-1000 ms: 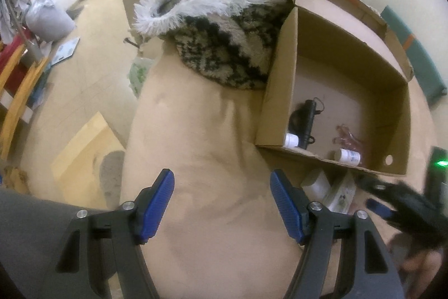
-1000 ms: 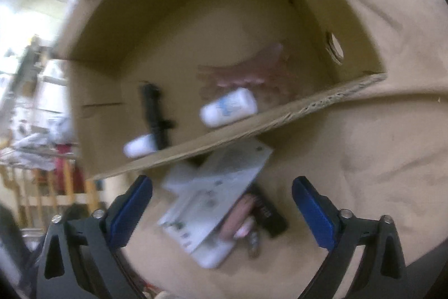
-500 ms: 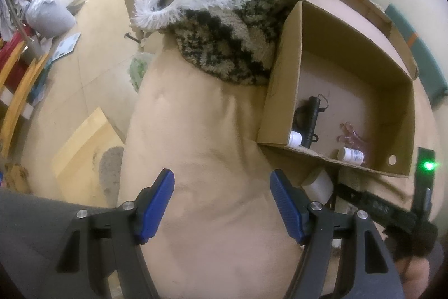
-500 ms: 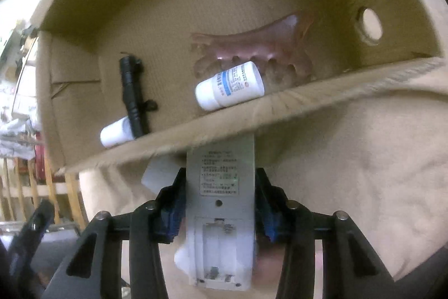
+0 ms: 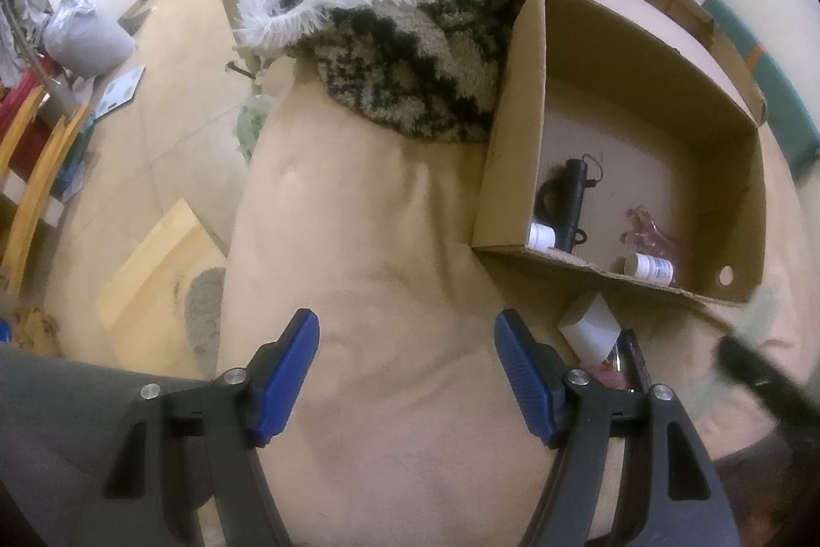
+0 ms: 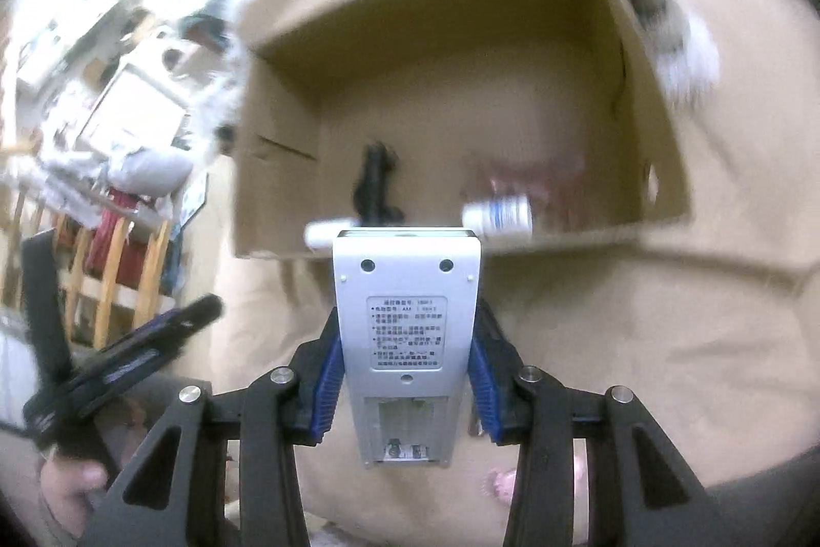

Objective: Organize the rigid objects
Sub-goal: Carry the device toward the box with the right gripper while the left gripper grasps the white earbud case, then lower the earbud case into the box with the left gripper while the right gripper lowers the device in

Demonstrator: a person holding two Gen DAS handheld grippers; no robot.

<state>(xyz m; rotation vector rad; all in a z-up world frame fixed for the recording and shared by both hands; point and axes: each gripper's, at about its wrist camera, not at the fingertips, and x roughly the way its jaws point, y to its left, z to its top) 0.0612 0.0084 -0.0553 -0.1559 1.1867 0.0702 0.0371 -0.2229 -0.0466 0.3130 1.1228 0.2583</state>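
I see a grey remote (image 6: 407, 342), back up with its battery bay uncovered, lifted at six o'clock from the cardboard box (image 6: 661, 147) holding two white bottles.

Both views are lit by soft, warm indoor light, moderately bright and with no glare. In the left wrist view the focus is fairly sharp: the cardboard box (image 5: 640, 126) shows crisp edges, and its inner walls throw a soft shadow over its floor. Only a dark shape at the right edge is smeared. Fisheye bending curves the floor (image 5: 154, 96) and darkens the corners into a black ring. The right wrist view is heavily motion-blurred; the box (image 6: 461, 96) and bottles are streaked, while the grey remote (image 6: 406, 331) stays sharp enough to show its label.
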